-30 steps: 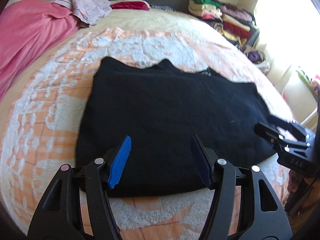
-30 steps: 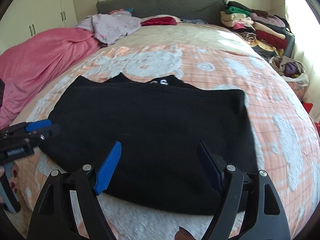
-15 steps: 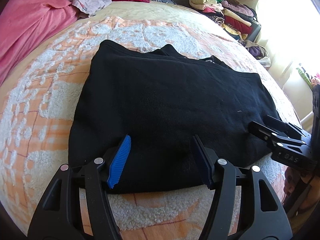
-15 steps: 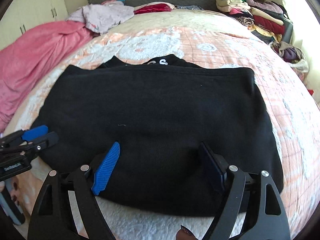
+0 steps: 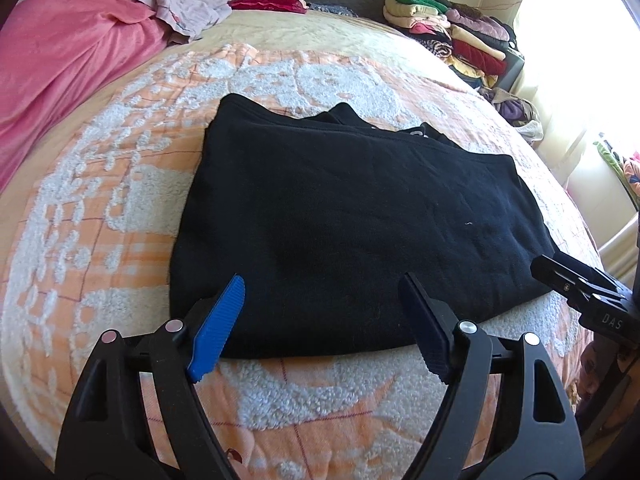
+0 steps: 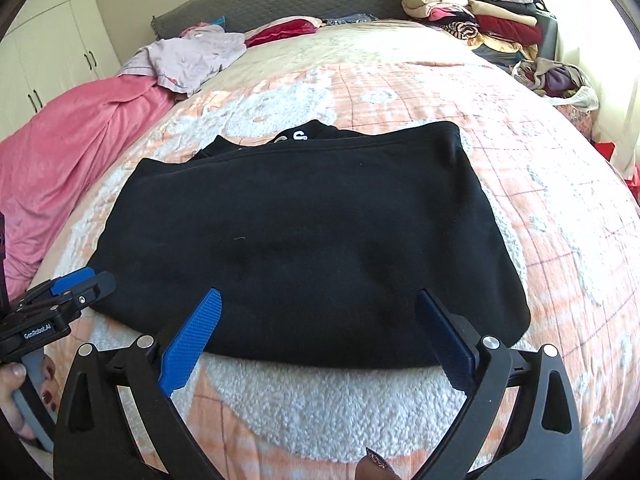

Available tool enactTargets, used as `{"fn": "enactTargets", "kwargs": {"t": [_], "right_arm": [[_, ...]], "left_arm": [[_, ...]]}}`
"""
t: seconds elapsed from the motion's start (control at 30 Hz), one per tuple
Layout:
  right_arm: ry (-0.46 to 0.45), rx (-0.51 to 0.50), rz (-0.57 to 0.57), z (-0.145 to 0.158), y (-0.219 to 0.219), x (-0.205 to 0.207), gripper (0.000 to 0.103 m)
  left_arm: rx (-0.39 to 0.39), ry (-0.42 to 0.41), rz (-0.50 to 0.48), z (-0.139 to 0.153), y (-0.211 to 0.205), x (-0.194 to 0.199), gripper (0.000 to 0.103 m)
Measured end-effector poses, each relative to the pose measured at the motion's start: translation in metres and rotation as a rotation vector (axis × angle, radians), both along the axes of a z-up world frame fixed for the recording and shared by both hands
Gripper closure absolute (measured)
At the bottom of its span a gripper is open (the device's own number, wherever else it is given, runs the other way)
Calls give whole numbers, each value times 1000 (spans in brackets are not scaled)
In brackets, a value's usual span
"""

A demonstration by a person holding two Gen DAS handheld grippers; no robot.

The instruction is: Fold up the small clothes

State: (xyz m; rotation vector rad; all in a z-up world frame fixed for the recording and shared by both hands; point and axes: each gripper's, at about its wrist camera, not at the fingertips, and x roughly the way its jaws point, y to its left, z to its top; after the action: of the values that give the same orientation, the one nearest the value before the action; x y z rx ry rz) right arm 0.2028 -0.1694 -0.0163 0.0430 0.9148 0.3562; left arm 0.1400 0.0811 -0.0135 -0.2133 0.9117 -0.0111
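A black garment [image 5: 352, 220], folded flat on the bed [image 5: 120, 184], is flanked by the left claw [image 5: 324, 320] and right claw [image 6: 328, 332]. Both are seen opening wide, nothing gripped, apparently readied at its near edge for another fold.

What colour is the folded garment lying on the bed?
Black folded garment, clearest in the right wrist view.
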Motion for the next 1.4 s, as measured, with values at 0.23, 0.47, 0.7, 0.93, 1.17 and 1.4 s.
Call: {"fn": "enactTargets", "kwargs": {"t": [0.23,0.47,0.7,0.93,1.17,1.4], "right_arm": [[-26,10,17,14,6,-11,5],[-65,17,54,31,20,-21,5],[-107,-1,101,42,37,-29,5],[-130,-15,147,48,59,-37,5],[-142,-23,203,52,80,-43,5],[-153,-39,266,52,104,-47,5]], "left_arm": [[12,-9,17,7,4,-6,18],[28,-36,38,19,12,-15,12],[32,-58,75,29,24,-23,10],[25,-78,107,36,39,-29,10],[28,-89,139,42,53,-31,10],[38,-88,174,44,68,-33,10]]}}
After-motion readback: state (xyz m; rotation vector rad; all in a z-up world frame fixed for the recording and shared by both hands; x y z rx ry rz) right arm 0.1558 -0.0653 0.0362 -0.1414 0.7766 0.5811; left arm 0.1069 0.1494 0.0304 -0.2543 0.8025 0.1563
